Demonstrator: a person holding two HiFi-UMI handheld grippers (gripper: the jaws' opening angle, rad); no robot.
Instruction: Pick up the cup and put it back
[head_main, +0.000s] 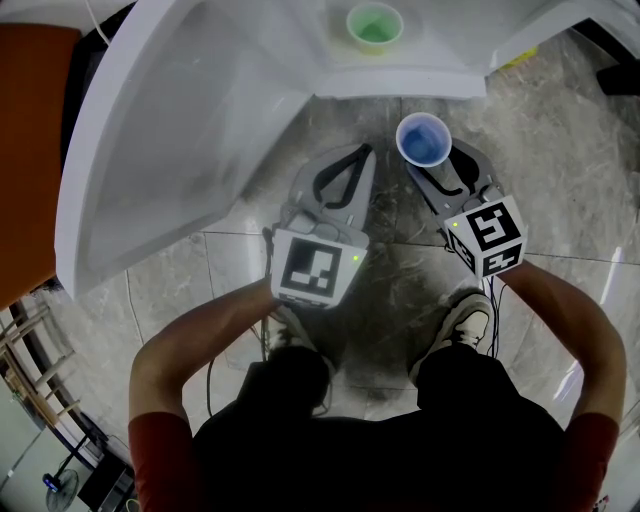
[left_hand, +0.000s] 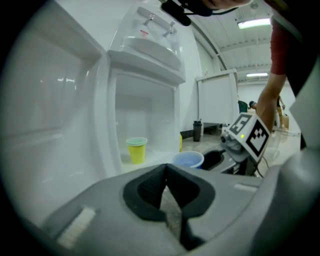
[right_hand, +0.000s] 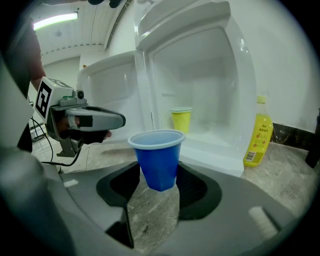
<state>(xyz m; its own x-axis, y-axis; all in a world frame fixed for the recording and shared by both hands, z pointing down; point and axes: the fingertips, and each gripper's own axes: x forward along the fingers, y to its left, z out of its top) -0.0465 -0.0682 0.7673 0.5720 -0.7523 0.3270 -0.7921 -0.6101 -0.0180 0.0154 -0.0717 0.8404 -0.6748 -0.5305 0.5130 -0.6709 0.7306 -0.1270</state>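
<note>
While your right gripper (right_hand: 159, 176) grasps the blue cup (right_hand: 160, 150) in front of the fridge (right_hand: 200, 65), hold it upright and place it level inside; left gripper (left_hand: 166, 171) clenched, empty.

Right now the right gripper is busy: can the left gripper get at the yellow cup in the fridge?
Probably yes: the fridge door stands open and nothing lies between the left gripper and the yellow cup; its shut jaws must open first.

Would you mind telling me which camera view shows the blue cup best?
The right gripper view: the blue cup stands whole, rim to base, held in the right gripper. The head view shows only its top from above; the left gripper view shows just its rim.
</note>
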